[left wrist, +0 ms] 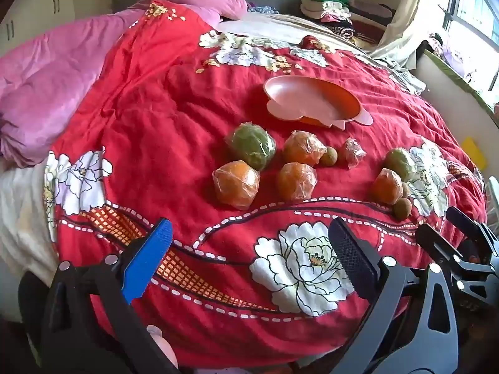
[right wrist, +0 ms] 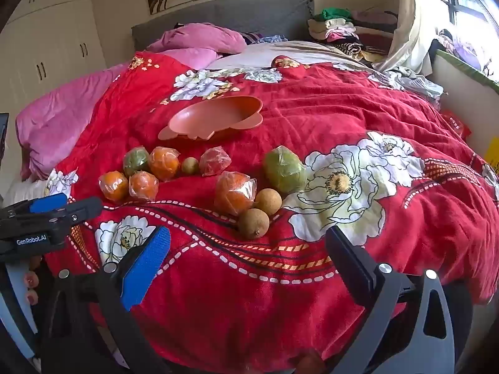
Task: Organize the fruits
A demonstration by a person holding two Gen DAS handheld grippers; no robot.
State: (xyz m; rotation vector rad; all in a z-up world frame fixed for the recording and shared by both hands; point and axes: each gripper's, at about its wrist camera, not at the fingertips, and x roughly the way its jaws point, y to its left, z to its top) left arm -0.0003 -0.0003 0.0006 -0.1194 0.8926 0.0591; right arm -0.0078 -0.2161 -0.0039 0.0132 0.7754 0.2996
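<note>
**Wrapped fruit waits on a red bedspread, both tongs released**

Two hand-held grippers hang over the near edge of a bed covered in a red plush blanket [right wrist: 327,99] printed with white flowers. The left gripper [left wrist: 249,258], at the bottom of its own view, has its blue-padded jaws spread wide with nothing between them; the right gripper [right wrist: 248,265] is likewise released and empty, angled down toward the bedding. Mid-frame in both views lies a shallow salmon-pink plastic dish [right wrist: 215,115], bare inside. Just in front of it is a cluster of film-wrapped oranges [left wrist: 236,184], a green fruit in clear wrap [left wrist: 252,146] and a small wrapped red fruit [right wrist: 215,160]. To the right, apart from the cluster, sit another wrapped orange [right wrist: 234,192], a larger green fruit [right wrist: 284,169] and two small brown round fruits [right wrist: 254,222] touching each other. Pink bedding [right wrist: 56,121] is heaped at the left, folded clothes [right wrist: 336,29] at the upper right.
</note>
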